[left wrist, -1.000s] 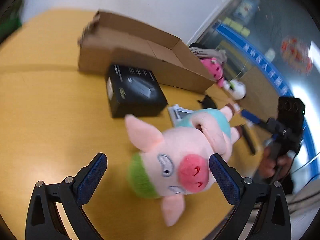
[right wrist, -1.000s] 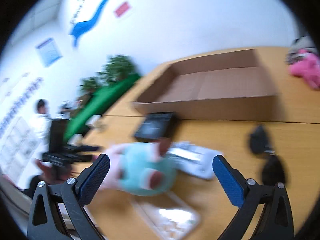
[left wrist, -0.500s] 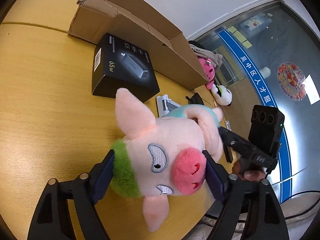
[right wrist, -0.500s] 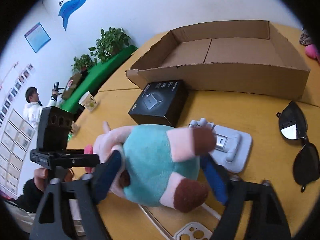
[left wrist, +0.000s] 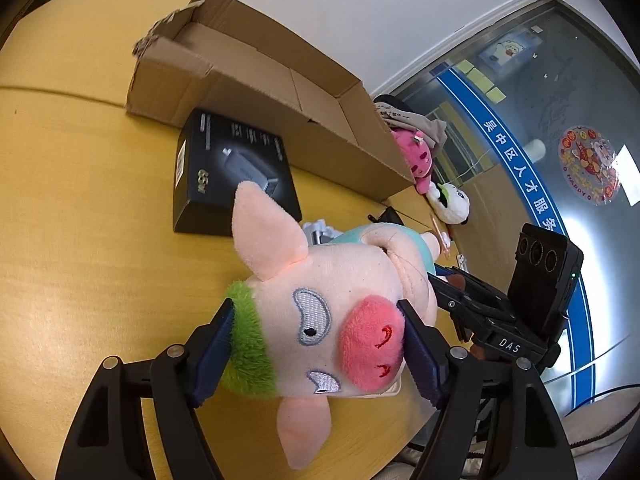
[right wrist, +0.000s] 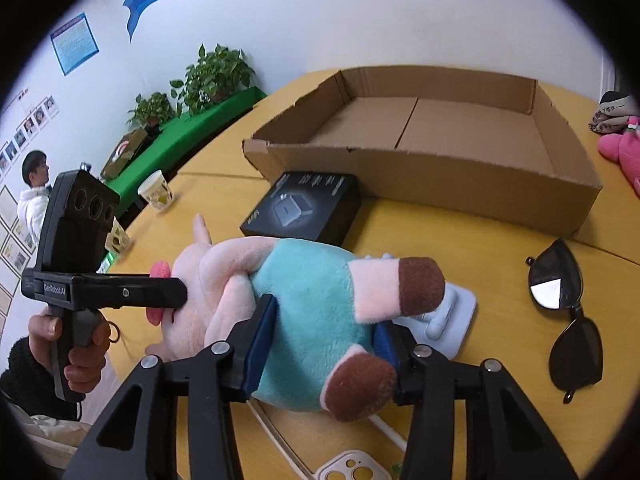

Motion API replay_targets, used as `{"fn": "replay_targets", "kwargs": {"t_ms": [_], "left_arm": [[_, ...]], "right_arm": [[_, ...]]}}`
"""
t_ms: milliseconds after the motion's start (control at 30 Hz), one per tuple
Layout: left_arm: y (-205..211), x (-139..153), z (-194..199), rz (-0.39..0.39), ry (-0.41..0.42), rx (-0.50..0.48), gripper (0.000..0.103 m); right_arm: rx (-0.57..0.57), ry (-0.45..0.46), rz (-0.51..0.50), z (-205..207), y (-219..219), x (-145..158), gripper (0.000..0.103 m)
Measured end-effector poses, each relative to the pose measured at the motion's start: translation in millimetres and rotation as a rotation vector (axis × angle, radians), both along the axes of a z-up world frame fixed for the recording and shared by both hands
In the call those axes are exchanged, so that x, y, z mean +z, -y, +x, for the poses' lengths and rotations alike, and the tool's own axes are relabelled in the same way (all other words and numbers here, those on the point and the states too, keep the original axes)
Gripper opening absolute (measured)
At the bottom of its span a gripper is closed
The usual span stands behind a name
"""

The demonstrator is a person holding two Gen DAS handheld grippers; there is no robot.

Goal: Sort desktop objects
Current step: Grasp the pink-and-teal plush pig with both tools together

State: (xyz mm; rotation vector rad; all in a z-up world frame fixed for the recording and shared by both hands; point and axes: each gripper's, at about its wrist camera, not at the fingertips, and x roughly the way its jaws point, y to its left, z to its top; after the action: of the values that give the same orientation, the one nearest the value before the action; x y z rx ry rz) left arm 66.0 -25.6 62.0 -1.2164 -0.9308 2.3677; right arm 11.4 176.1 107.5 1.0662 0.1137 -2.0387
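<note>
A pink pig plush with a green tuft and teal shirt is held above the yellow table by both grippers. My left gripper is shut on its head. My right gripper is shut on its teal body, with the brown-tipped legs sticking out. An open, empty cardboard box lies at the back; it also shows in the left wrist view. A black charger box lies in front of it, also in the right wrist view.
Black sunglasses lie right of the plush. A white phone stand sits under it, and a white phone case with a cable lies near the front edge. A pink plush and a white one lie beyond the box. Paper cups stand left.
Both grippers closed on the pig plush, the left on its head and the right on its body, and it now hangs lifted between them, slightly higher than half a second ago.
</note>
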Motion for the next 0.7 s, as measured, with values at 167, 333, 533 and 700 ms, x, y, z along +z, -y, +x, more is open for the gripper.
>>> {"fn": "replay_targets", "kwargs": {"t_ms": [167,333,533,700], "left_arm": [[3.9,6.3,-6.3,-0.028,-0.021,0.003,0.08],[-0.4,-16.7,-19.2,-0.055,0.026,-0.016,0.079],[0.4,-14.2,-20.8,-0.066,0.011,-0.029,0.075],[3.7,12.4,-19.4,-0.12,-0.053,-0.034,0.073]], "right_arm": [[-0.012,-0.016,-0.021,-5.9,-0.6,6.5,0.045],[-0.015,0.044,0.017,-16.0,-1.9,-13.7,0.046],[-0.006,0.019,0.047,-17.4,0.9,-13.0,0.043],[-0.013,0.001,0.03,-19.7,6.2,0.9,0.04]]}}
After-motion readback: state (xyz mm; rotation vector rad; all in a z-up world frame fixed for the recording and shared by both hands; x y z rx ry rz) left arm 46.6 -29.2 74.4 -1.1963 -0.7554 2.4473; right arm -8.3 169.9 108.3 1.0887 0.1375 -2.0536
